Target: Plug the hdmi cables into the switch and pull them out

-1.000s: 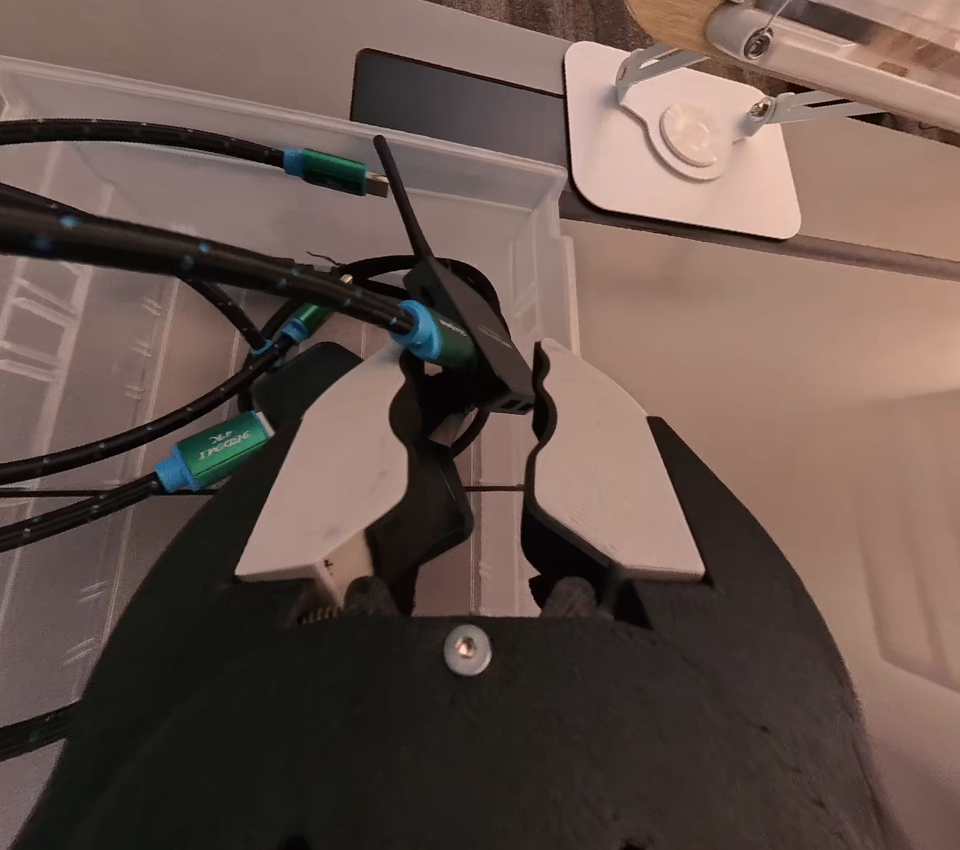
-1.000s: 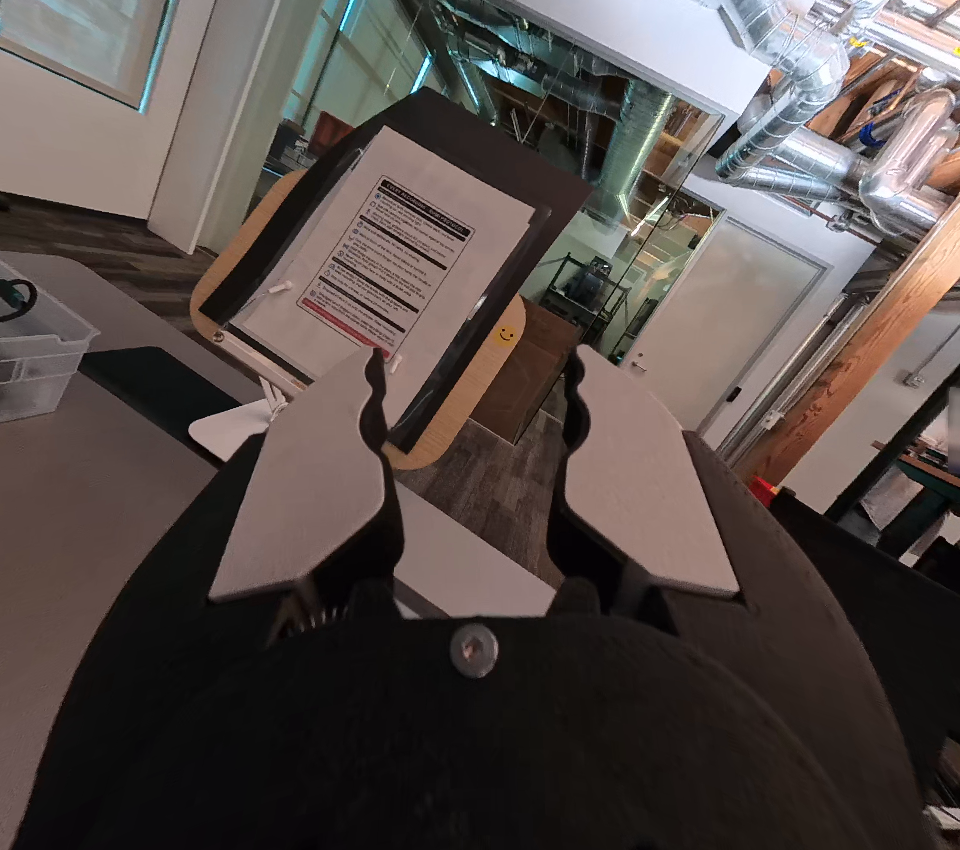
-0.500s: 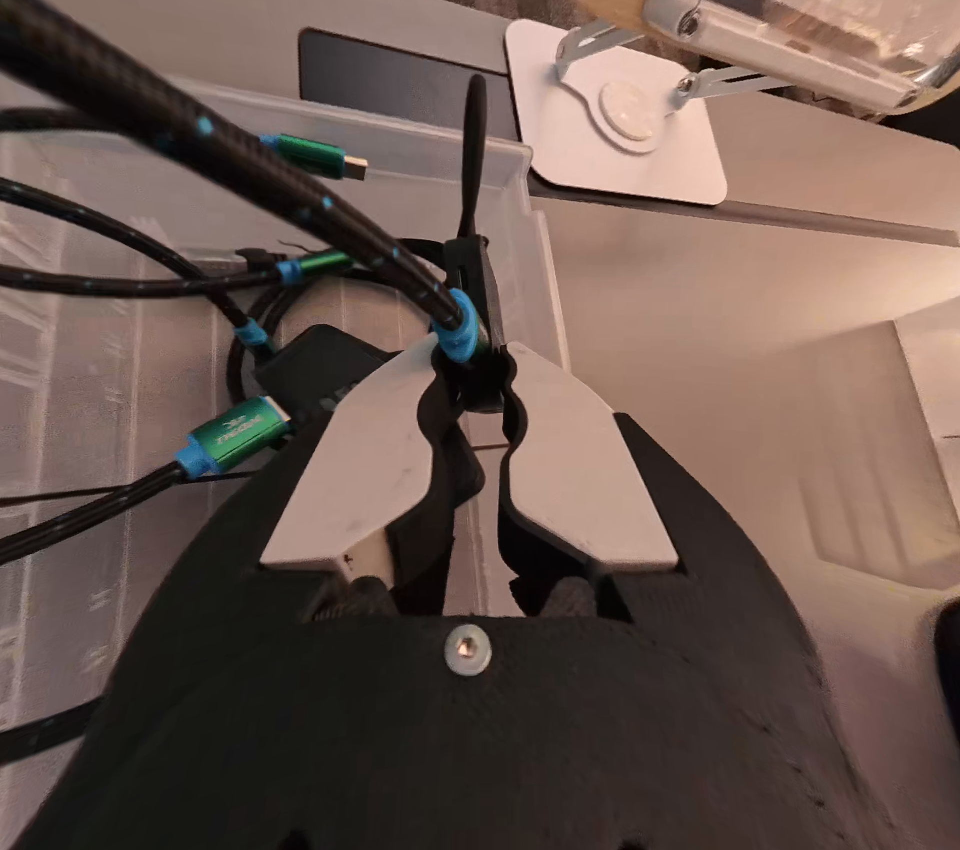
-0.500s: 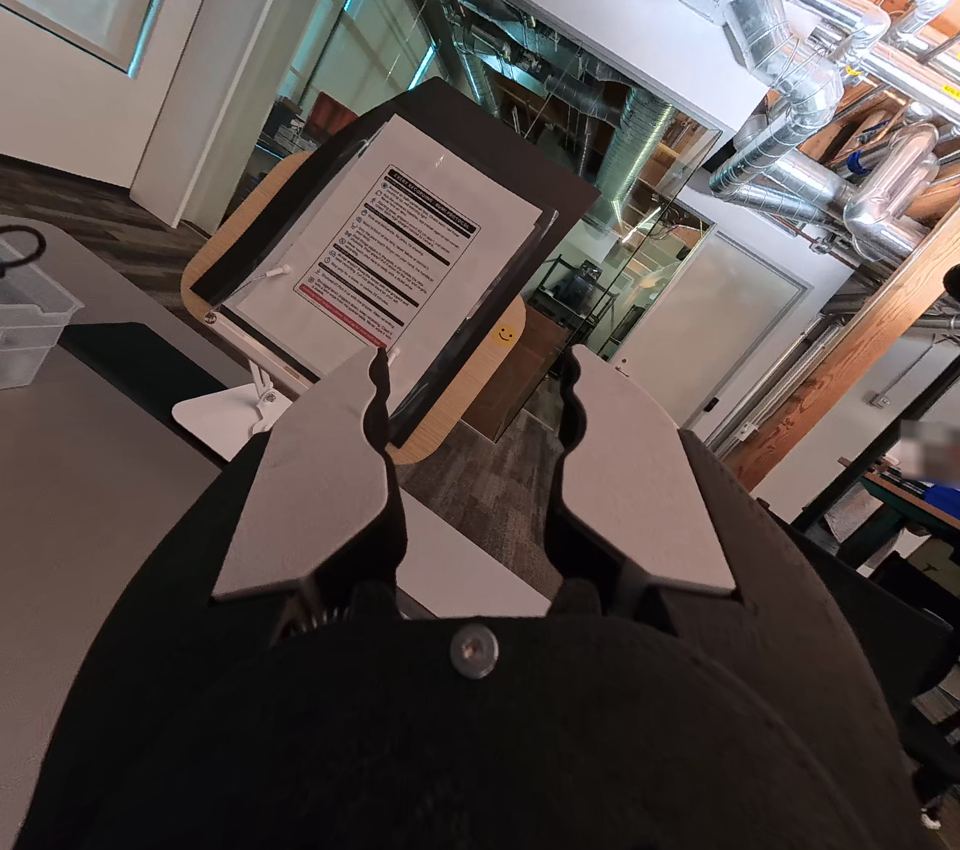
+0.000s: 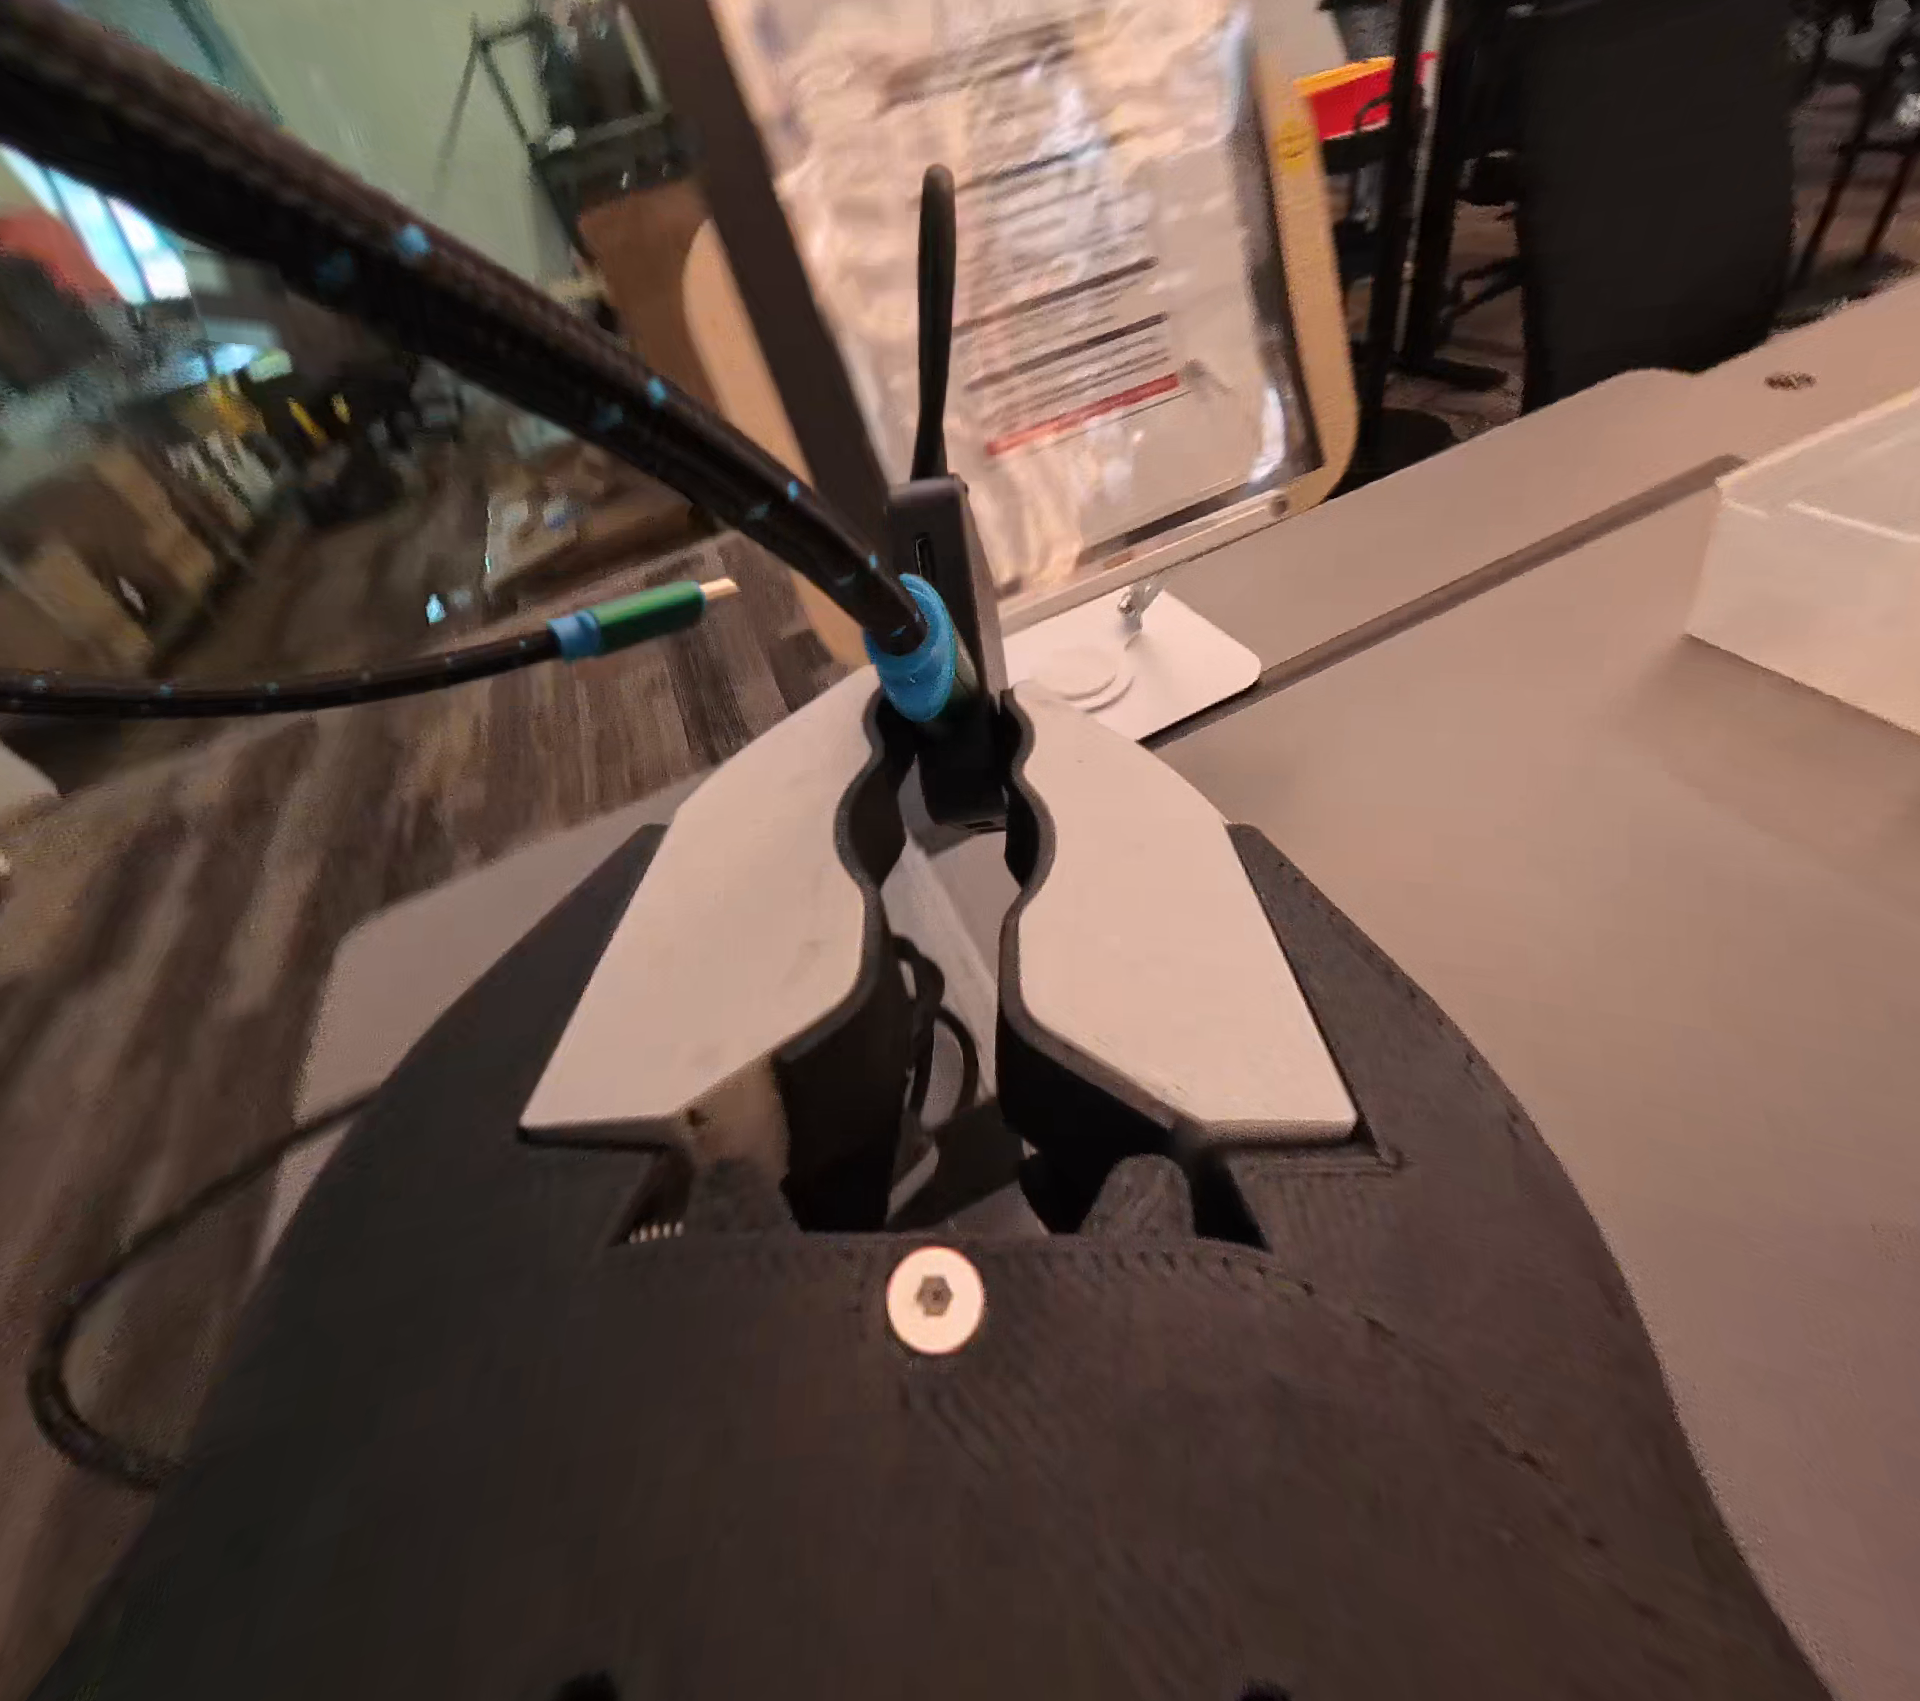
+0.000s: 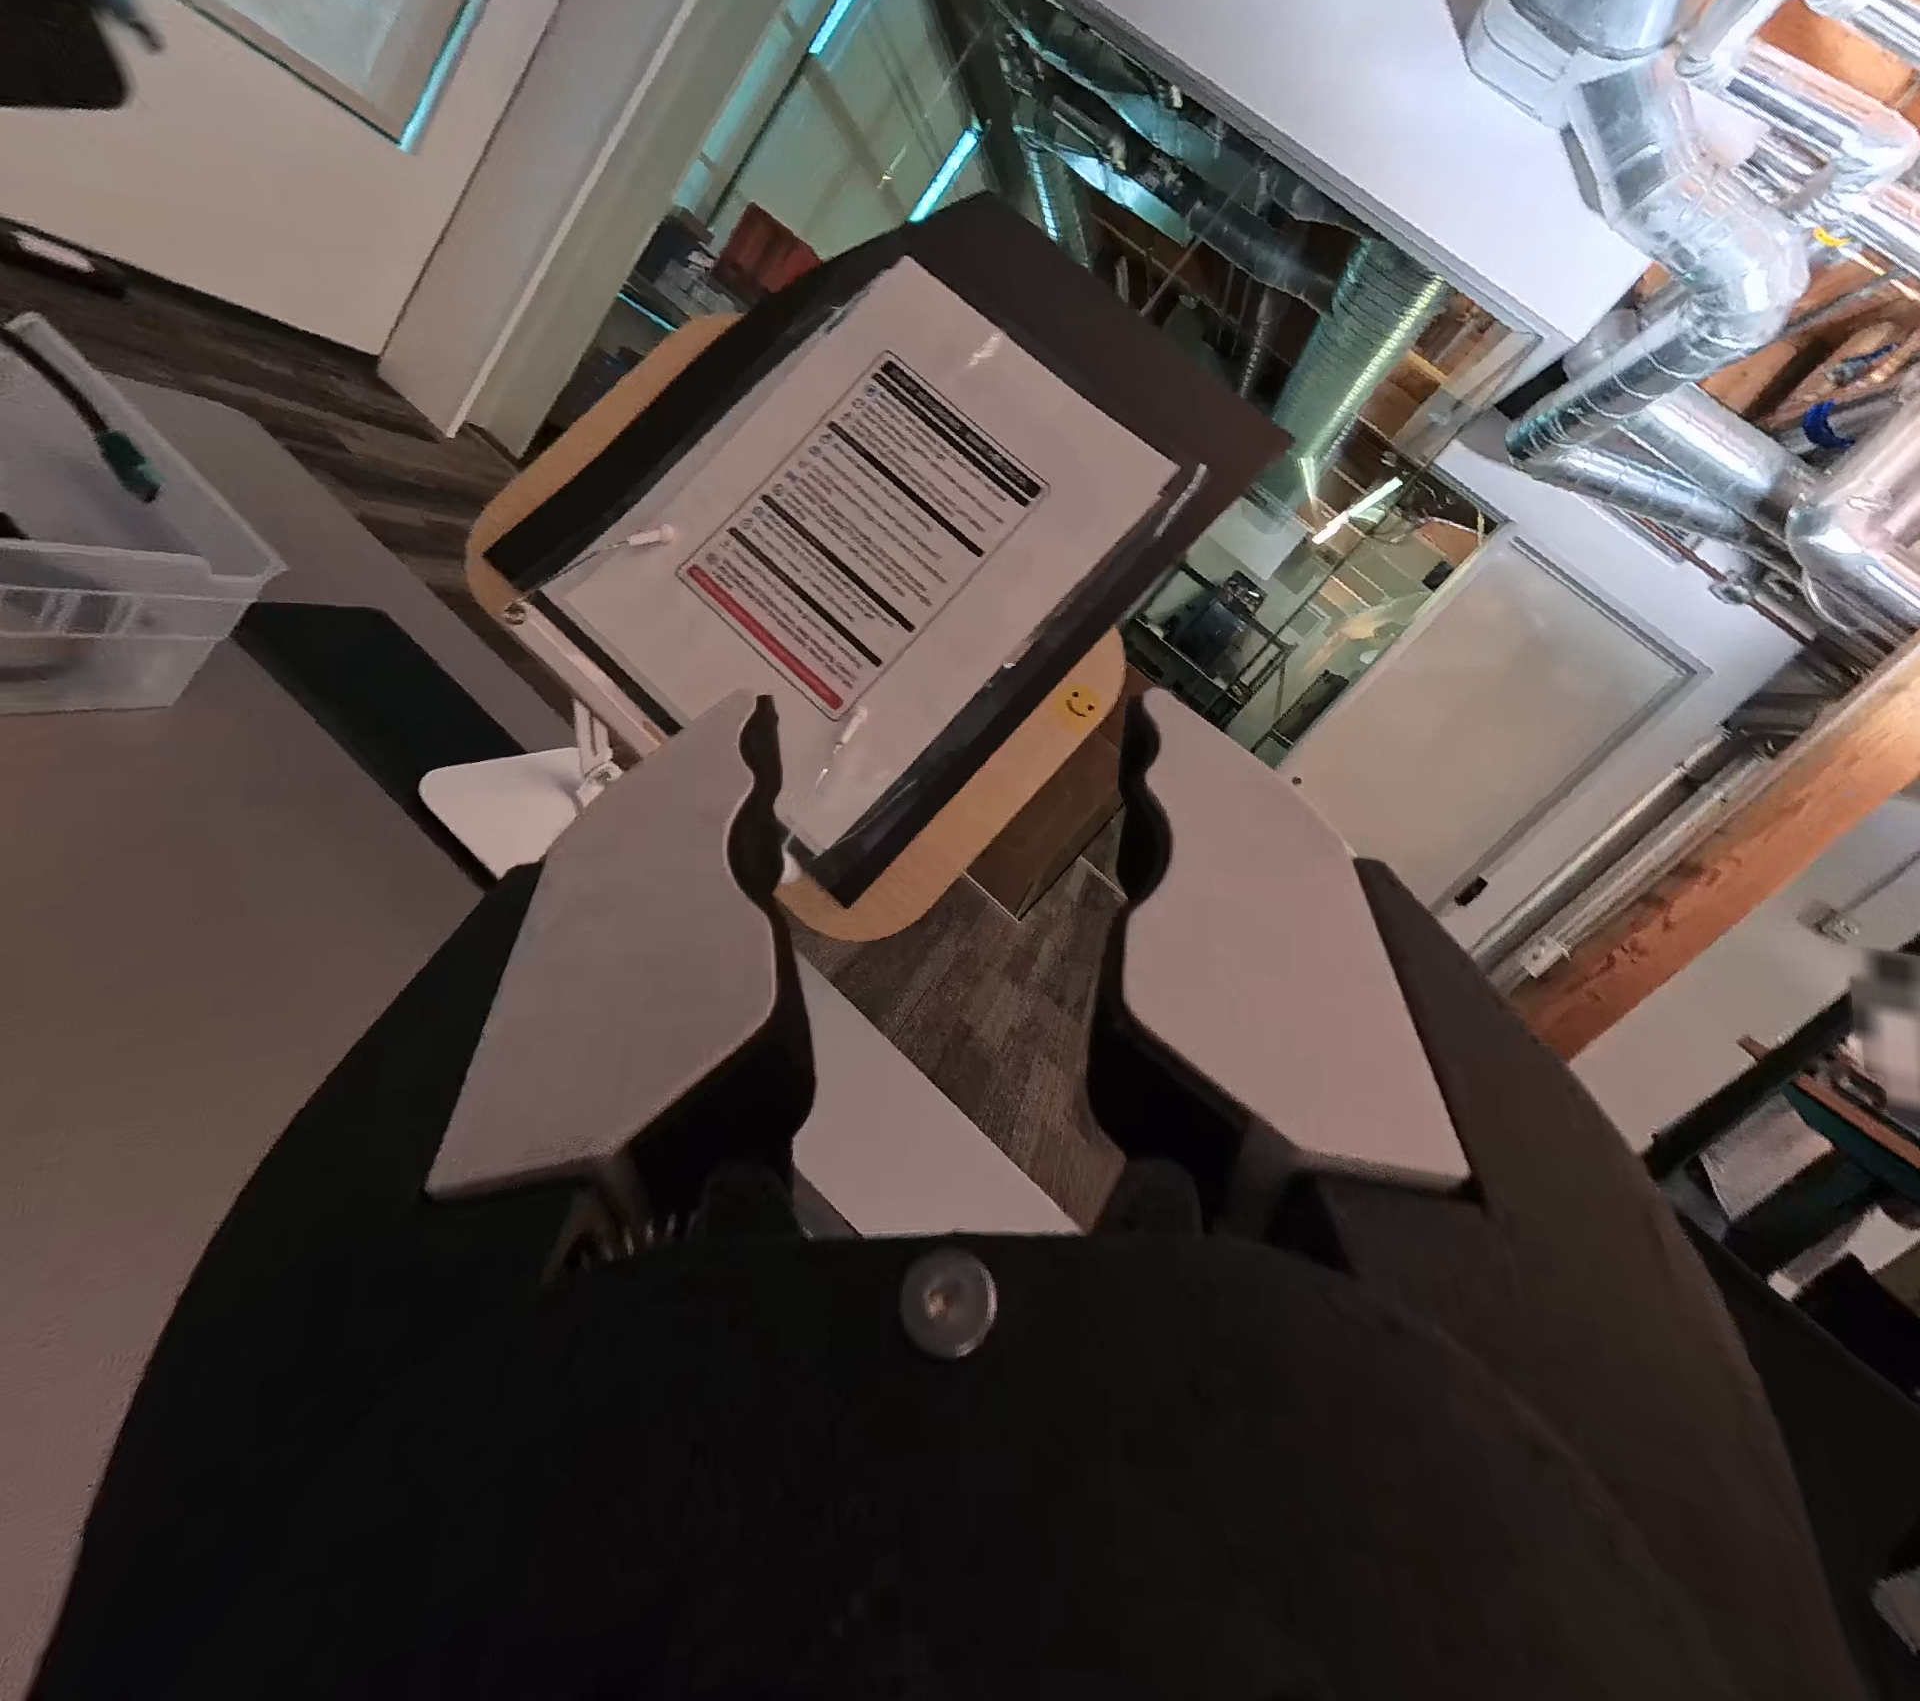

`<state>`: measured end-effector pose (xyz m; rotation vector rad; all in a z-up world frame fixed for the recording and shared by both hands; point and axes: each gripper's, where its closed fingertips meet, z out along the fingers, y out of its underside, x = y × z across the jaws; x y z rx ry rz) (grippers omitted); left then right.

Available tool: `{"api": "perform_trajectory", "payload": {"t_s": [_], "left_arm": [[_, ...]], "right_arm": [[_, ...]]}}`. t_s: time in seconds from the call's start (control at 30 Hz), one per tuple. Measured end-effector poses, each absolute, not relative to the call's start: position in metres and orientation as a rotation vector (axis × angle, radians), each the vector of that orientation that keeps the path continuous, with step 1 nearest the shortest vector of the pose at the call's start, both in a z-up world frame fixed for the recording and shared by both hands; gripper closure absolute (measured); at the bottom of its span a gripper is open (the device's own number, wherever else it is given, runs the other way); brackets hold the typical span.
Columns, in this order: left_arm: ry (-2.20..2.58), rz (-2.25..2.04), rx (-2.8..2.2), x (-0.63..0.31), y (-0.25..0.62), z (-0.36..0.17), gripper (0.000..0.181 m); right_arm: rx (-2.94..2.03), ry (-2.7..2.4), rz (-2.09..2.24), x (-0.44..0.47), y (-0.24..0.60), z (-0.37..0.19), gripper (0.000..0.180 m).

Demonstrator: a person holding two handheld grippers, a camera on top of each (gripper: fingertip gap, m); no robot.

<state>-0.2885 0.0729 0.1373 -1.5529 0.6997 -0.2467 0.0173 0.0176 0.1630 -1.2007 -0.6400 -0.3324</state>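
Note:
In the left wrist view my left gripper (image 5: 951,716) is shut on a slim black switch (image 5: 948,555), held upright in the air over the grey table (image 5: 1507,872). A black braided HDMI cable with a blue collar (image 5: 912,664) is plugged into the switch's left side. The switch's own thin black tail (image 5: 935,301) sticks upward. A second braided cable with a free green plug (image 5: 644,612) hangs to the left. In the right wrist view my right gripper (image 6: 945,747) is open and empty, off to the side, pointing at a sign stand (image 6: 862,529).
A clear plastic bin (image 6: 135,602) with a green-plugged cable (image 6: 130,472) stands at the left of the table. The sign stand on its white base (image 5: 1132,664) stands at the table's far edge. A white box (image 5: 1839,581) lies to the right.
My left gripper has closed on the switch and lifted it up out of the bin, tilting from looking down to looking level. The right gripper stayed open and moved little.

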Motion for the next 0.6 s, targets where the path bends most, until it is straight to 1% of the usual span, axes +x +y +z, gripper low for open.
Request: {"api": "perform_trajectory", "payload": {"t_s": [0.13,0.3,0.47,0.53,0.6], "left_arm": [[0.994,-0.129,-1.4,-0.226,0.048,0.138,0.166],[1.302,-0.14,-1.296,-0.157,0.026,0.11,0.166],[1.539,-0.073,-1.208,-0.123,0.004,0.082,0.166],[1.602,-0.02,-1.173,-0.115,-0.003,0.075,0.167],[1.655,0.041,-1.14,-0.109,-0.009,0.069,0.167]], "right_arm": [[-1.2,-0.789,-0.331,-0.003,0.015,0.15,0.118],[-1.104,-1.03,-0.264,-0.042,-0.005,0.133,0.118],[-1.051,-1.193,-0.241,-0.066,-0.015,0.113,0.119],[-1.058,-1.243,-0.233,-0.07,-0.016,0.104,0.122],[-1.06,-1.295,-0.201,-0.075,-0.018,0.094,0.13]]}}
